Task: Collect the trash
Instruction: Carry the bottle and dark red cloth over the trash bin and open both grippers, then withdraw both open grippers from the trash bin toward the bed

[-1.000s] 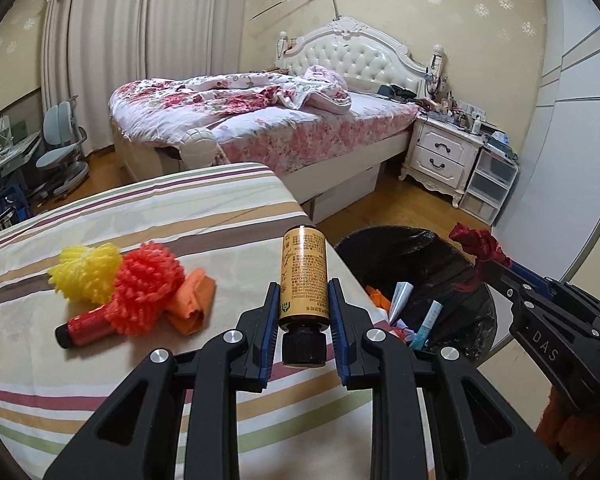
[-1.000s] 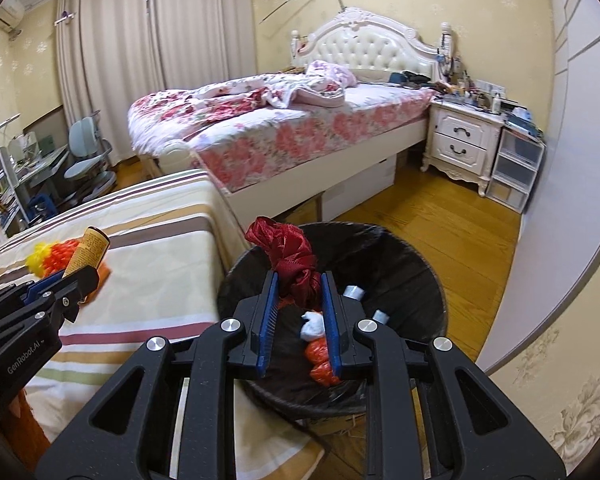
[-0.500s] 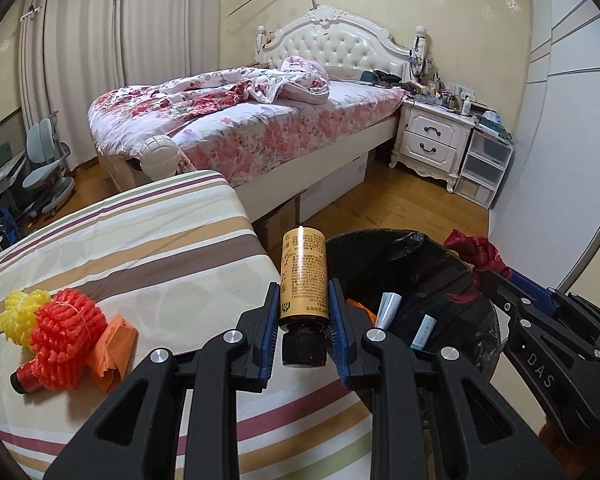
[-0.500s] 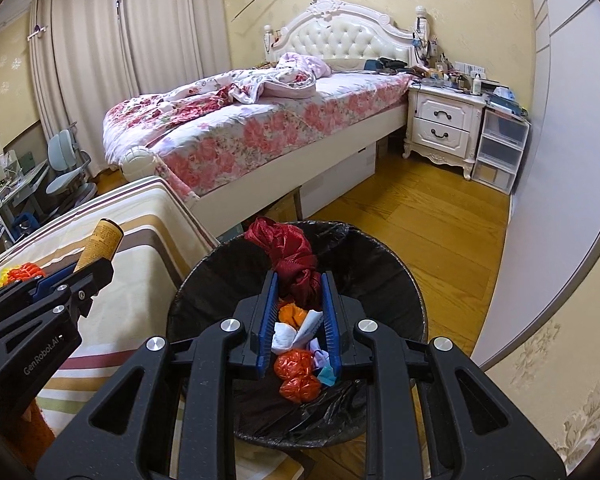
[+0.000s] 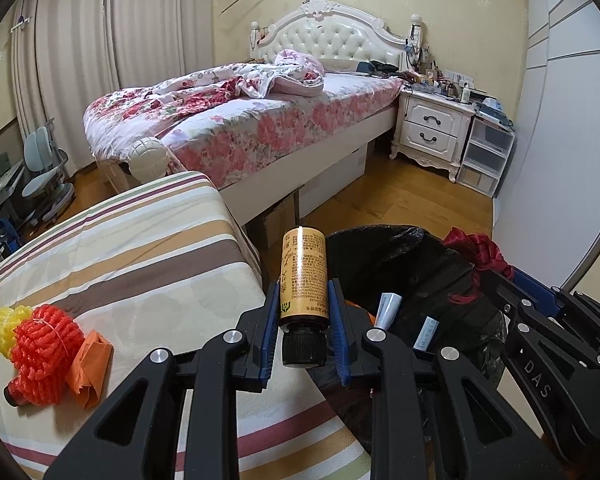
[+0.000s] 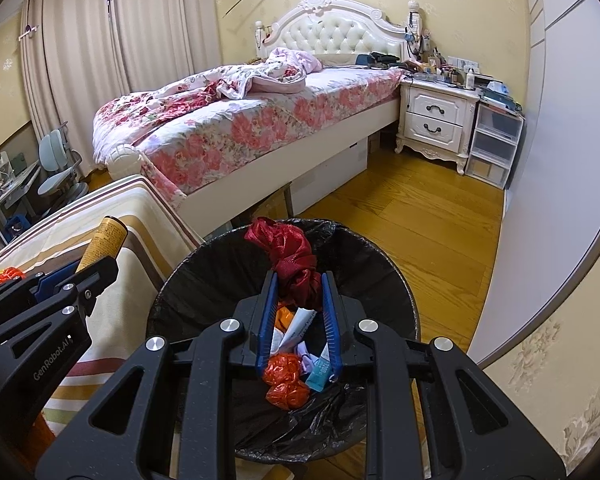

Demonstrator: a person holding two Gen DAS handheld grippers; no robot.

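My left gripper (image 5: 303,312) clamps a bottle (image 5: 303,280) beside the bin (image 6: 380,264). My right gripper (image 6: 299,312) clamps red cloth (image 6: 290,258) over it.

I see a gold bottle (image 5: 303,276) with a black cap, a dark red cloth (image 6: 294,258), a black bin bag (image 6: 364,268), and a striped brown-and-cream tablecloth (image 5: 140,256).

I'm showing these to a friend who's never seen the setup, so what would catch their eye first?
Probably the golden bottle clamped cap-down in the left tool, at the striped table's edge. Next, the crumpled red cloth pinched in the right tool above the black-lined trash bin, already holding scraps. Behind, the floral bed fills the room.
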